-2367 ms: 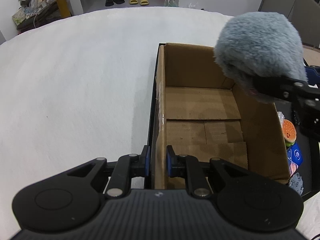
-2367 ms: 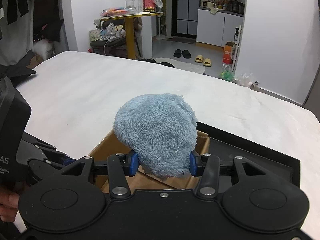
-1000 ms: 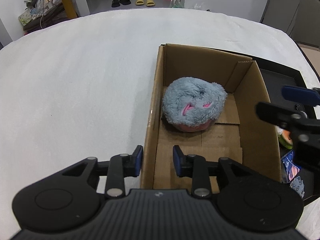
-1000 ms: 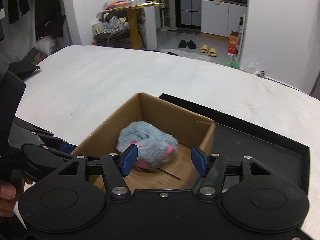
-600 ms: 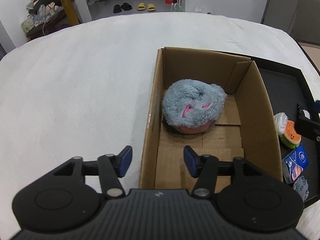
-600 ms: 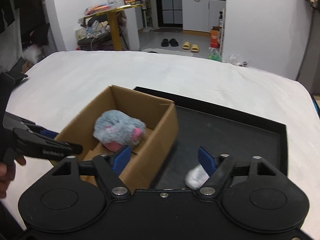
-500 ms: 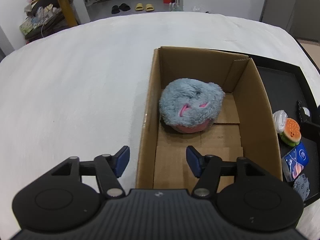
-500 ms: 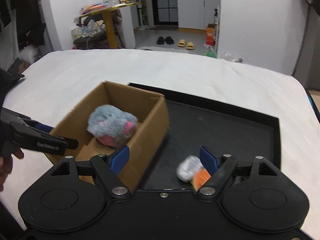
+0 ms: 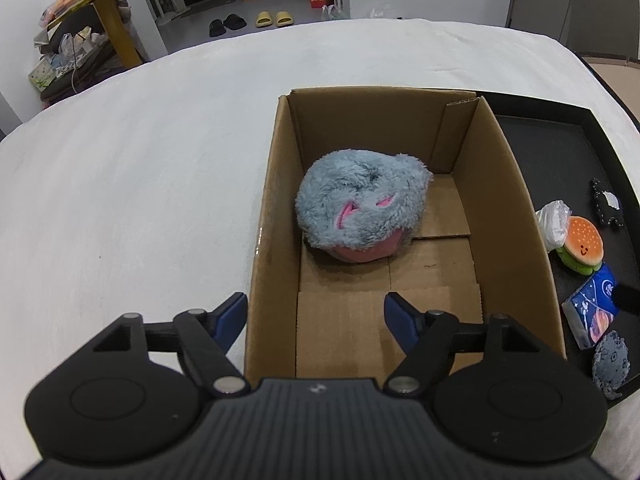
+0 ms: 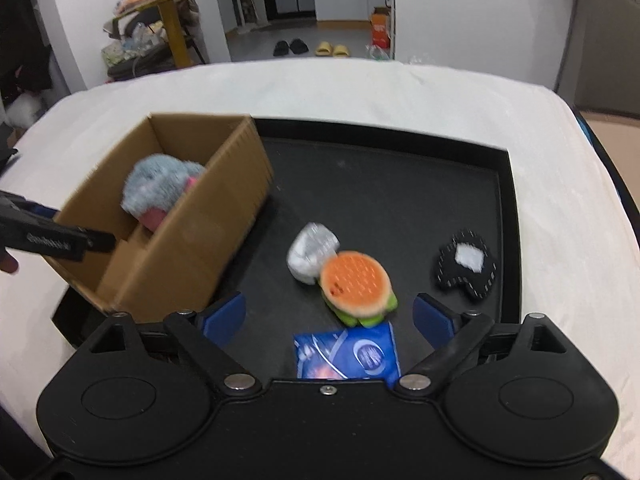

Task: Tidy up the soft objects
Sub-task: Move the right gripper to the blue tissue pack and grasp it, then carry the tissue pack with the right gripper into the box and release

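In the right wrist view, the right gripper (image 10: pixel 328 316) hangs over the black tray (image 10: pixel 505 216) with its jaws opening and nothing between them. Just below its blue fingers, at 6 o'clock, lies a blue tissue packet (image 10: pixel 347 356). Directly ahead at 12 o'clock sits the burger plush (image 10: pixel 355 286), touching a white crumpled bag (image 10: pixel 310 251) at its 11 o'clock. A black felt patch (image 10: pixel 466 264) lies apart at 2 o'clock.

The burger plush looks like the nearest candidate to lift. It is probably light and squashy, so a grip across the middle of the orange bun, pads on opposite sides, should sink in and hold without slipping. The white crumpled bag looks thin and slick — pinching a fold is likely safer than trying to span it. The packet lies flat, so an edge would be the place to take it.

At 10 o'clock stands the cardboard box (image 10: pixel 192 236), its near corner resting inside the tray.

In the left wrist view, the left gripper (image 9: pixel 316 316) straddles the box's near-left wall, one finger outside and one inside, its jaws opening and pressing on nothing. Farther in, at 12 o'clock, the grey plush (image 9: pixel 362 204) rests on the box floor, pink showing beneath it. At 3 o'clock a small grey fuzzy piece (image 9: pixel 611 358) lies in the tray — soft, and I judge easily pinched anywhere. Beyond everything spreads the white table cover (image 9: pixel 140 184).
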Tool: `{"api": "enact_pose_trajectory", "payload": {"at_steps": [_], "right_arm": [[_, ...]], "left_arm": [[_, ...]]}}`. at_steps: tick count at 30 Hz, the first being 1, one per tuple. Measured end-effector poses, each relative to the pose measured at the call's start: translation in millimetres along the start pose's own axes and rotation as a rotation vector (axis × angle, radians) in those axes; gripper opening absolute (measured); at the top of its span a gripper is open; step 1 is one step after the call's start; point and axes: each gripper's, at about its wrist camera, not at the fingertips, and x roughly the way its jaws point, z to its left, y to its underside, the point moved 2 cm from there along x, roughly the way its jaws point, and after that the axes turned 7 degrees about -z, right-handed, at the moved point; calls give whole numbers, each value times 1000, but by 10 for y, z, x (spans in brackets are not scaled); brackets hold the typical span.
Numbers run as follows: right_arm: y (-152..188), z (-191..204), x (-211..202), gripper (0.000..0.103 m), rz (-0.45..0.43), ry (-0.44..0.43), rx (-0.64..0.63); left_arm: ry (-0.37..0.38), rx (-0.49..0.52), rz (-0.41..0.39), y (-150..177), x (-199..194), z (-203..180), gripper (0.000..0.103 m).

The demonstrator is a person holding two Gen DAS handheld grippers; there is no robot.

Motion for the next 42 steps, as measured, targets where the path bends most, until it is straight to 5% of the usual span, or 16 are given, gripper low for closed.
{"api": "enact_pose_trajectory", "payload": {"at_steps": [14,20,23,24,42], "right_arm": [[388,-194,206,93,99,16,50],[457,-103,294,94,127,37,-19],[497,-106,332,72,158,46,-36],[499,-112,335,72,170,45,-28],[109,-95,93,71,51,118,-40]], "left_arm": [[-8,37,-6,0,5,-117,81],[-4,42,-5,-19,5,-122,82],[-1,44,-6,-16,3,-108,82],[-1,44,-5,-14,8,-107,82],[-11,41,-11,-9,-2,-21,82]]}}
